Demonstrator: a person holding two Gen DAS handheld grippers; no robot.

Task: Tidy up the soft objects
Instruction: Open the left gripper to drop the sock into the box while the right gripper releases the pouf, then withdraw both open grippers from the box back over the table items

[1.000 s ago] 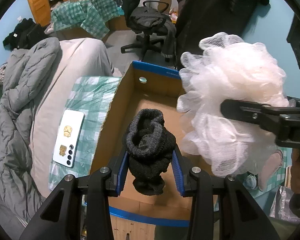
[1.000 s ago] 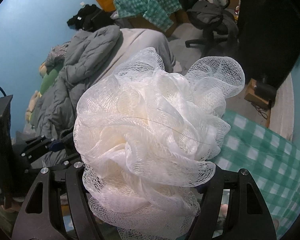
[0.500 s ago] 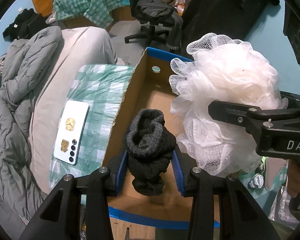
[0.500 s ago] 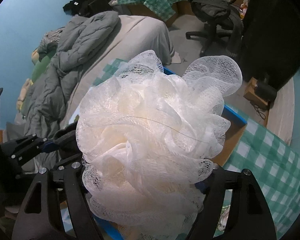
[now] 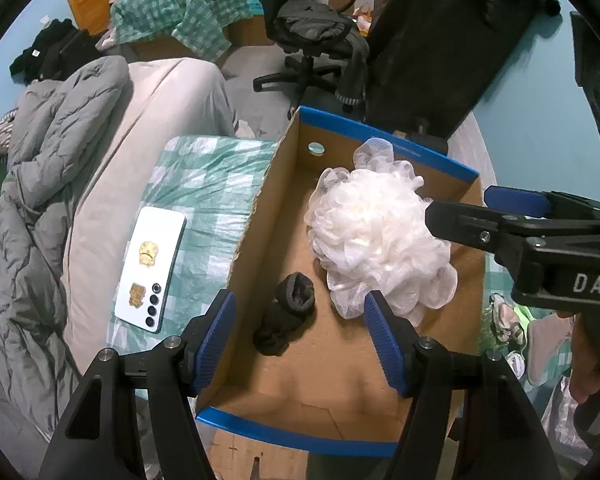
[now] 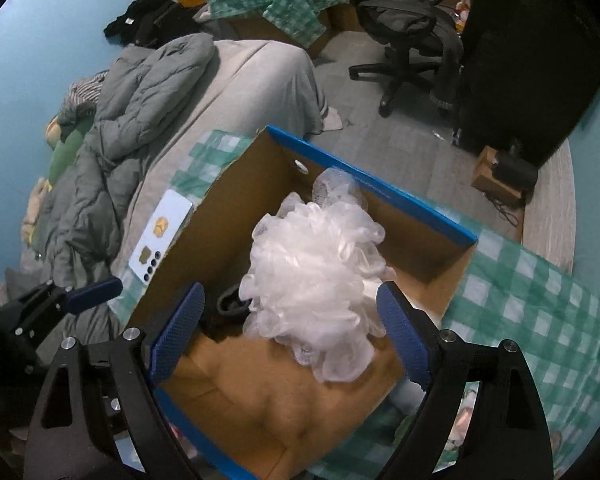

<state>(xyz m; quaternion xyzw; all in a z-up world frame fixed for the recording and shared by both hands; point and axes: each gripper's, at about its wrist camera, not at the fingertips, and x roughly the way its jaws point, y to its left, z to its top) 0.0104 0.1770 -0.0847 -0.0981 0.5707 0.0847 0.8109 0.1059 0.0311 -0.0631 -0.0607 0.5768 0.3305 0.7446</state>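
Left wrist view: my left tongs have just been spreading and grip nothing; the dark sock lies on the cardboard box floor, beside the white mesh pouf. My right tongs, likewise just widened, stand clear of the pouf below.

A white phone lies face down on a green-and-white checked cloth, its gold stickers and camera lenses showing, and the cloth covers the end of a bed with a beige sheet. A rumpled grey duvet is heaped along the bed's far side against the blue wall. Beyond the bed a black office chair with dark clothing draped over it stands on the grey floor, near cardboard boxes under another checked cloth.
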